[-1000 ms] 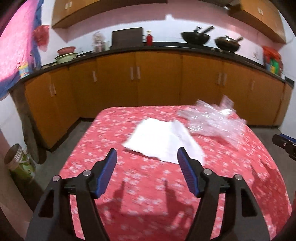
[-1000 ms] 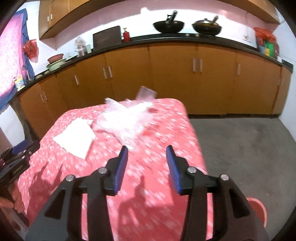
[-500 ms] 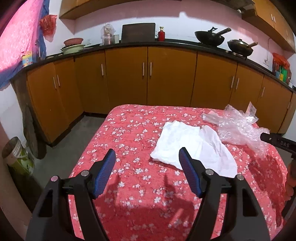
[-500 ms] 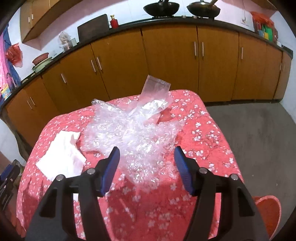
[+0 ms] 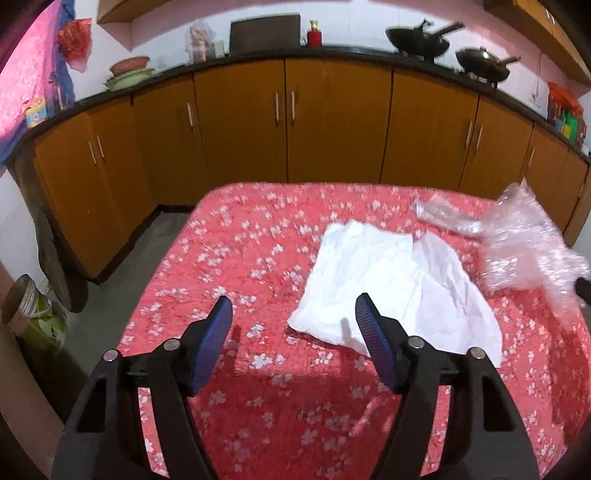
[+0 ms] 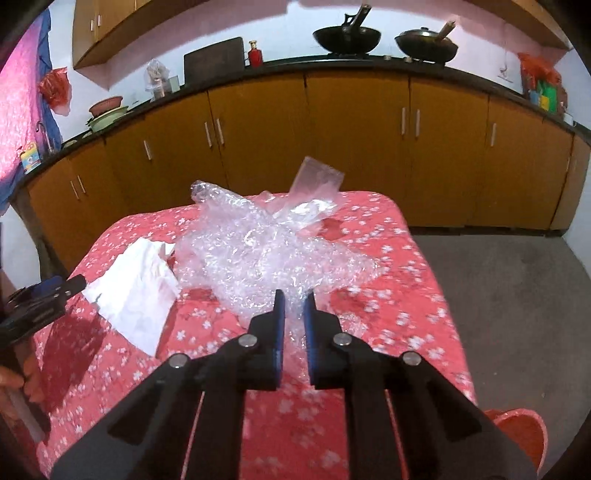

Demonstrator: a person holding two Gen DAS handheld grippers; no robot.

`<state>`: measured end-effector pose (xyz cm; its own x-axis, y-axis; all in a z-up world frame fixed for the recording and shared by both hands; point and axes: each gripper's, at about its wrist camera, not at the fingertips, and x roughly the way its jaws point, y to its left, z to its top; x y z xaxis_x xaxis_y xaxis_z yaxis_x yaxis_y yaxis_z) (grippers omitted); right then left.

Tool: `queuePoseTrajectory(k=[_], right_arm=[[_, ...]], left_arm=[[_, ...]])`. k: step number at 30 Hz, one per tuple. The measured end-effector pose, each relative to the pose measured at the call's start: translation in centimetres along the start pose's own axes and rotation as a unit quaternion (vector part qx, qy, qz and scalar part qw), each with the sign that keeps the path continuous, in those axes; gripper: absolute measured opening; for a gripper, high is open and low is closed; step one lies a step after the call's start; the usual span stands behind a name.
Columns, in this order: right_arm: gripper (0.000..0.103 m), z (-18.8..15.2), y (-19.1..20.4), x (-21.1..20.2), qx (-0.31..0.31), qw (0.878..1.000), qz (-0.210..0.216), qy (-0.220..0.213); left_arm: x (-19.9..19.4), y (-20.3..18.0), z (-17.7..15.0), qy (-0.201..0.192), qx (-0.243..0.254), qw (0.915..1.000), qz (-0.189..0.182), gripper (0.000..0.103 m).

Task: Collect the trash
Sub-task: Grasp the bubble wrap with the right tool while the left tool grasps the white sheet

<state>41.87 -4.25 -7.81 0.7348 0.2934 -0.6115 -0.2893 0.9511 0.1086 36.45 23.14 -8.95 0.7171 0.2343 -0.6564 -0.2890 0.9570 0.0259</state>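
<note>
Right gripper (image 6: 293,299): fingers have just closed, and now pinch the near edge of the bubble wrap (image 6: 258,258); half a second ago they stood wide on either side of it. Wrap bunches up between the blue pads.

Left gripper (image 5: 293,312): fingers apart, nothing between them, narrowed a little in the last half second. It has drifted nearer the paper (image 5: 391,288); its right finger now overlaps the paper's near edge in the left wrist view, contact not clear.

Landmark: the paper, white, creased, lying flat on the tabletop (image 5: 258,387) with its red flowered cloth.

Bubble wrap: clear, crumpled heap, glinting, just right of the paper and touching or overlapping its right edge. Blurred in the left wrist view, sharper in the right. In the left view it reads more lifted and smeared than half a second ago.

Beyond the wrap, a flat clear plastic bag (image 6: 314,181) sticks up at the tabletop's far edge.

Farther back, orange cabinets (image 5: 332,122); two woks (image 6: 347,35) on the counter above.
</note>
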Motion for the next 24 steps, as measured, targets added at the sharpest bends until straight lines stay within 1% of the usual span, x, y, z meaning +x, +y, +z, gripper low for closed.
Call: queuePoseTrajectory(k=[2,3,4,5,6,7,9,13,20,24], right_arm=[[0.011,-0.1,-0.3,-0.1,0.003,1.000,-0.001,0.005],[0.011,-0.2,-0.3,-0.1,0.003,1.000,-0.003,0.006],[0.011,-0.2,-0.3,-0.1,0.004,1.000,-0.003,0.007],[0.011,-0.2,-0.4,-0.2,0.004,1.000,-0.003,0.007],[0.011,-0.2,-0.4,-0.3,0.005,1.000,-0.003,0.008],[0.011,-0.2,-0.5,-0.3,0.005,1.000,-0.003,0.008],[0.011,-0.3,-0.6,-0.4,0.006,1.000,-0.003,0.008],[0.011,-0.4,-0.7,-0.9,0.009,1.000,-0.002,0.007],[0.011,-0.5,-0.2,-2.3,0.003,1.000,0.005,-0.001],[0.011,-0.5,0.2,-3.5,0.001,1.000,0.009,-0.008]], left_arm=[[0.8,-0.3,0.1,0.018,0.004,0.9998,-0.005,0.058],[1.1,-0.4,0.1,0.027,0.005,0.9996,-0.009,0.047],[1.4,-0.5,0.0,0.035,0.005,0.9992,-0.015,0.034],[1.7,-0.5,-0.1,0.045,0.003,0.9987,-0.022,0.025],[1.7,-0.5,-0.2,0.050,0.000,0.9984,-0.028,0.009],[1.7,-0.5,-0.2,0.050,-0.003,0.9981,-0.037,0.004],[1.1,-0.5,-0.5,0.041,-0.002,0.9982,-0.045,0.000],[-1.0,-0.5,-1.3,0.016,0.007,0.9982,-0.057,0.000],[-4.2,0.6,-2.2,-0.001,-0.009,0.9968,-0.080,0.000],[-5.9,0.7,-2.6,-0.007,-0.009,0.9962,-0.086,0.000]])
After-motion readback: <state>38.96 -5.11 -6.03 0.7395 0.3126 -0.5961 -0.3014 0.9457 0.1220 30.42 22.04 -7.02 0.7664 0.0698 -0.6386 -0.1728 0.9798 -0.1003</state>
